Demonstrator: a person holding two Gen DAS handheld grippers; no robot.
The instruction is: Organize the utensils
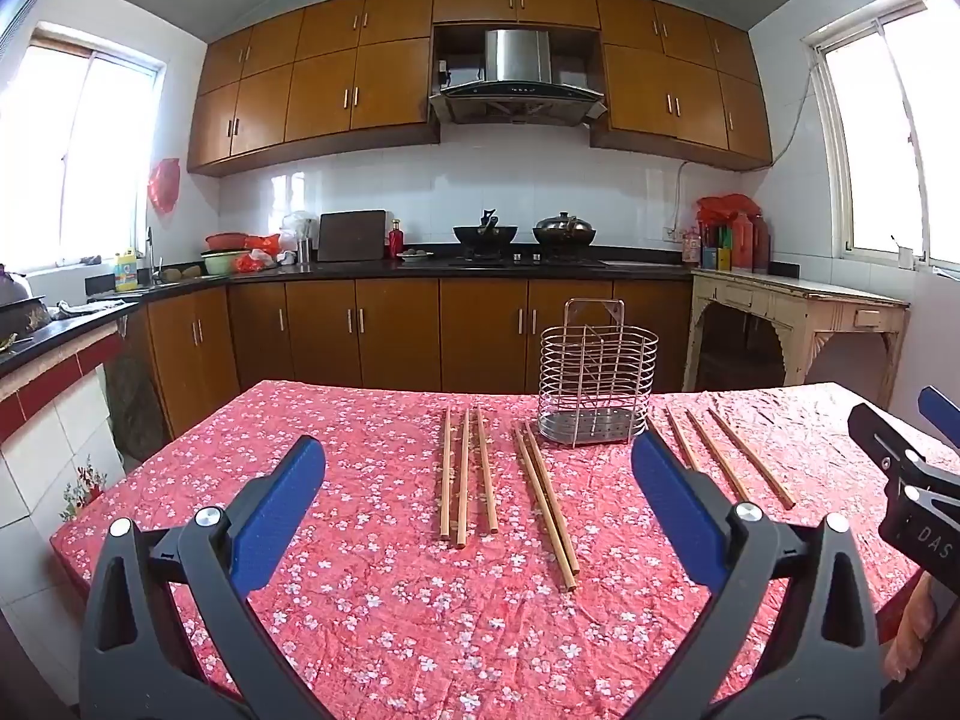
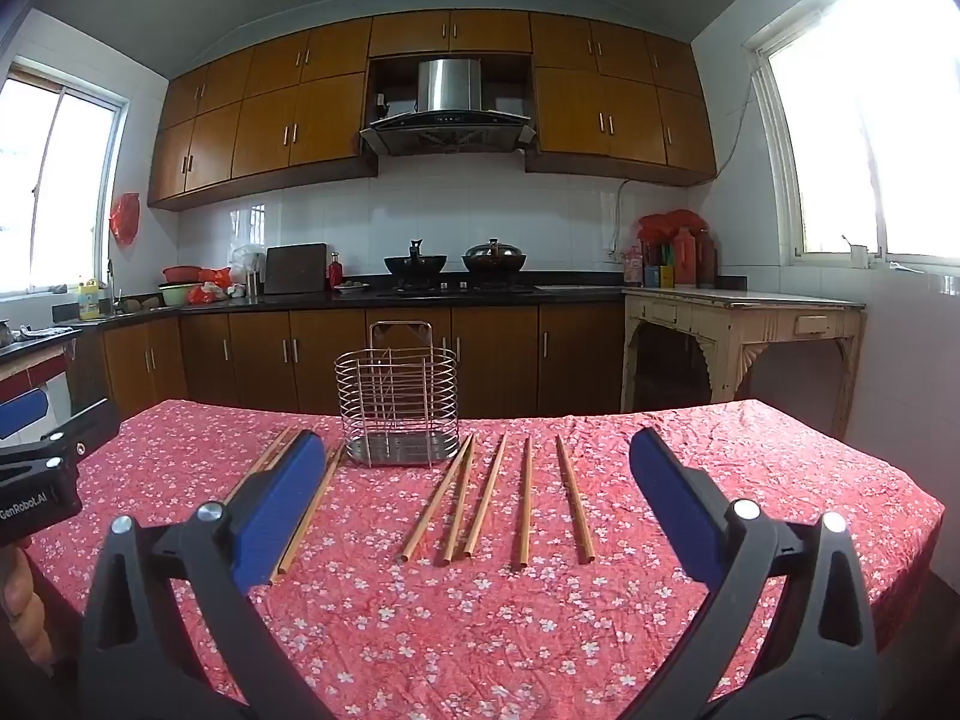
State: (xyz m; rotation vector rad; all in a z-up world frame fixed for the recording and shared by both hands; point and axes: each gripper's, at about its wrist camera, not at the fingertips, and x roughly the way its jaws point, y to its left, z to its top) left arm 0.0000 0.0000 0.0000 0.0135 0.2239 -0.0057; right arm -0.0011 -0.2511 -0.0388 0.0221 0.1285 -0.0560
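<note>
Several wooden chopsticks lie loose on the red floral tablecloth. In the left wrist view, three chopsticks lie side by side, a pair lies to their right, and three more lie past the holder. The empty wire utensil holder stands upright behind them. My left gripper hovers open over the near table, with nothing between its blue pads. In the right wrist view, the holder stands centre-left, with several chopsticks fanned before it. My right gripper is open too and holds nothing.
The table's far edge runs just behind the holder, and its right corner drops off near a cream side table. Dark cabinets and a counter with two woks line the back wall. A person's hand shows at the left edge.
</note>
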